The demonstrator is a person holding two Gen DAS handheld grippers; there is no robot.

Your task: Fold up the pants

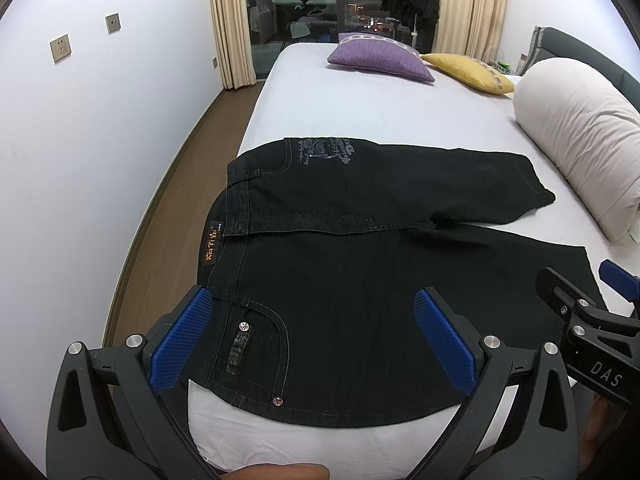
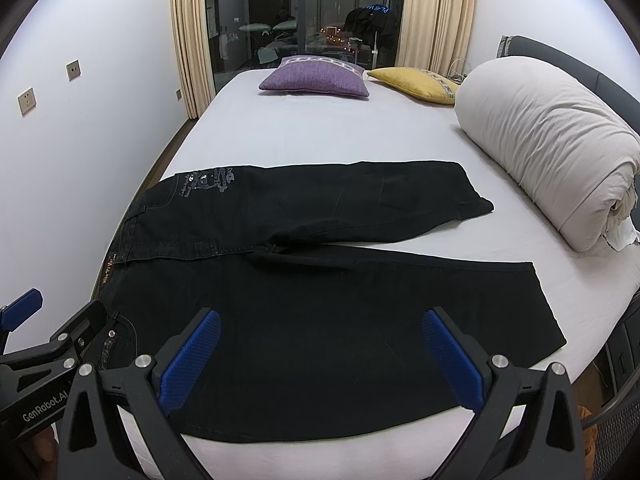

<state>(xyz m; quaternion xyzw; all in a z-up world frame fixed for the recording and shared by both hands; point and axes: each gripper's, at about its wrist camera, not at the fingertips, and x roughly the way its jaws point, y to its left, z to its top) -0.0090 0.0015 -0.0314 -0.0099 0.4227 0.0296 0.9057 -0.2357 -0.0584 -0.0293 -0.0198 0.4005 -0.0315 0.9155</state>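
Note:
Black jeans (image 1: pixel 360 248) lie spread flat on the white bed, waistband to the left, the two short legs pointing right and slightly apart. They also show in the right wrist view (image 2: pixel 320 280). My left gripper (image 1: pixel 312 320) is open and empty, hovering over the near hip pocket by the waistband. My right gripper (image 2: pixel 320 340) is open and empty, hovering over the near leg. Each gripper shows at the edge of the other's view: the right one in the left wrist view (image 1: pixel 592 312), the left one in the right wrist view (image 2: pixel 48 328).
A rolled white duvet (image 2: pixel 552 148) lies along the right side of the bed (image 2: pixel 320 132). A purple cushion (image 2: pixel 316 78) and a yellow cushion (image 2: pixel 416 82) sit at the far end. A wall and wooden floor (image 1: pixel 180 184) run along the left bed edge.

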